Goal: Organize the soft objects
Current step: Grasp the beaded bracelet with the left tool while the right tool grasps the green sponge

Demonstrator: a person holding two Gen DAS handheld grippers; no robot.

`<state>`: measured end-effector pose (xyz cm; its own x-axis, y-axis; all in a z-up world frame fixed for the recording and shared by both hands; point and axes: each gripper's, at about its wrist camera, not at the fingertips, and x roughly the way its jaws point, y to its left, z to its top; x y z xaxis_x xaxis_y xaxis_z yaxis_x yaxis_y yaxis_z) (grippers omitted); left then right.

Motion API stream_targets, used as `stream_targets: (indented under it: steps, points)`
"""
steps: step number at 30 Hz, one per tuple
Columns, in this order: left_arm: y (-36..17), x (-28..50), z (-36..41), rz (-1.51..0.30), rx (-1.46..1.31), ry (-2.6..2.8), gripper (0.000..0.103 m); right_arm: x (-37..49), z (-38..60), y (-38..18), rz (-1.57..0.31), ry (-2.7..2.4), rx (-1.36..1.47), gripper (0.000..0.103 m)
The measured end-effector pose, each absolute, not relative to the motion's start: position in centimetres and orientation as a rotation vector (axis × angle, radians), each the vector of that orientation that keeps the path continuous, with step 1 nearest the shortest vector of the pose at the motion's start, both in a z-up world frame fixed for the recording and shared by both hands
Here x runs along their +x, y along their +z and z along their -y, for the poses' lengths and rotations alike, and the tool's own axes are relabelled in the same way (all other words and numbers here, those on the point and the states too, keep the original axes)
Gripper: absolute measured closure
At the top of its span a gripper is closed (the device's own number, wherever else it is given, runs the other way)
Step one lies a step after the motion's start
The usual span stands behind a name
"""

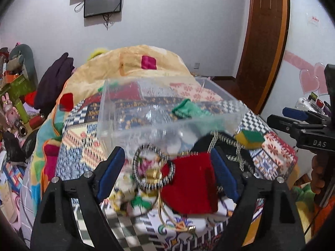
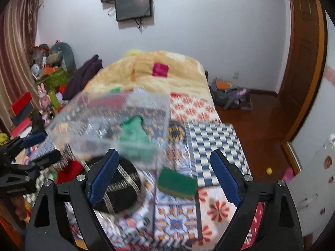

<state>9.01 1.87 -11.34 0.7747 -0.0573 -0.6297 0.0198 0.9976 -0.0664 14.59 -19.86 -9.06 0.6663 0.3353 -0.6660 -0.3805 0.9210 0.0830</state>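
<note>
Red plush, the folded red cloth (image 1: 189,183) lies on the patchwork bedspread (image 2: 211,133) between the wide-spread fingers of the left gripper (image 1: 169,173), beside a striped round purse (image 1: 152,170) with a gold clasp. The right gripper (image 2: 165,174) also stands wide and holds nothing; a green-and-yellow sponge (image 2: 177,183) sits between its fingers, with a black beaded pouch (image 2: 120,188) just left of it.

The clear plastic box (image 1: 134,113) rests on the bed farther off, with a green cloth (image 2: 134,131) inside. It is thin, rigid and slick; a knock from either gripper could probably tip or slide it on the soft bedding.

The risks, as I judge them:
- The red cloth is limp, so a shallow pinch may catch only one layer and let it unfold.
- The purse's gold cord (image 1: 165,211) trails beside the cloth and may snag.
- The sponge is springy; a grip near its edge could let it pop free.
- The two grippers are near each other and may collide.
</note>
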Motion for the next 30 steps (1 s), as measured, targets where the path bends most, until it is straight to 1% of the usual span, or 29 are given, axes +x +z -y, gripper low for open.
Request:
stream_targets:
  steps: [5, 6, 8, 10, 12, 14, 16, 18, 19, 20, 21, 23, 24, 25, 26, 28, 30]
  points:
    - [-12.7, 8.4, -1.5, -0.704, -0.038, -0.063, 0.045, 15.0, 20.9, -11.8, -0.814, 0.387, -0.038, 0.015]
    - [-13.0, 8.4, -1.6, -0.707, -0.041, -0.068, 0.047, 15.1, 21.1, -12.3, -0.829, 0.389, -0.031, 0.016]
    - [-13.4, 8.4, -1.7, -0.716, -0.045, -0.073, 0.056, 15.1, 21.4, -13.0, -0.848, 0.390, -0.022, 0.016]
    - [-13.9, 8.3, -1.8, -0.725, -0.044, -0.073, 0.063, 15.3, 21.4, -13.5, -0.856, 0.393, -0.014, 0.016]
    - [-14.3, 8.3, -2.0, -0.731, -0.039, -0.060, 0.067, 15.7, 21.4, -13.9, -0.865, 0.400, -0.006, 0.016]
    - [-14.8, 8.2, -2.4, -0.734, -0.050, -0.049, 0.074, 15.7, 21.3, -14.3, -0.873, 0.400, -0.008, 0.016]
    - [-15.1, 8.2, -3.0, -0.741, -0.076, -0.049, 0.076, 15.8, 21.3, -14.8, -0.889, 0.392, -0.013, 0.022]
    - [-15.2, 8.1, -3.5, -0.741, -0.106, -0.055, 0.078, 16.3, 21.3, -15.5, -0.921, 0.401, -0.001, 0.036]
    - [-15.2, 8.1, -3.7, -0.739, -0.117, -0.058, 0.080, 16.3, 21.3, -15.7, -0.930, 0.404, 0.002, 0.039]
    - [-15.1, 8.0, -3.9, -0.736, -0.121, -0.059, 0.082, 16.3, 21.4, -15.9, -0.938, 0.406, 0.006, 0.047]
    - [-15.0, 7.9, -3.9, -0.730, -0.121, -0.058, 0.083, 16.4, 21.4, -16.1, -0.948, 0.409, 0.009, 0.052]
    - [-14.8, 7.7, -4.0, -0.720, -0.126, -0.060, 0.086, 16.5, 21.5, -16.3, -0.956, 0.414, 0.016, 0.070]
    - [-14.6, 7.7, -4.0, -0.717, -0.128, -0.062, 0.090, 16.4, 21.6, -16.3, -0.953, 0.412, 0.019, 0.074]
    - [-14.4, 7.5, -4.1, -0.713, -0.130, -0.066, 0.093, 16.3, 21.7, -16.2, -0.950, 0.416, 0.024, 0.075]
    - [-14.2, 7.4, -4.1, -0.708, -0.134, -0.070, 0.093, 16.2, 21.8, -16.1, -0.949, 0.422, 0.030, 0.079]
    - [-13.7, 7.1, -4.2, -0.693, -0.144, -0.081, 0.094, 16.1, 21.8, -15.9, -0.939, 0.422, 0.032, 0.081]
    - [-13.2, 6.8, -4.2, -0.678, -0.149, -0.089, 0.097, 15.8, 21.8, -15.6, -0.927, 0.424, 0.028, 0.082]
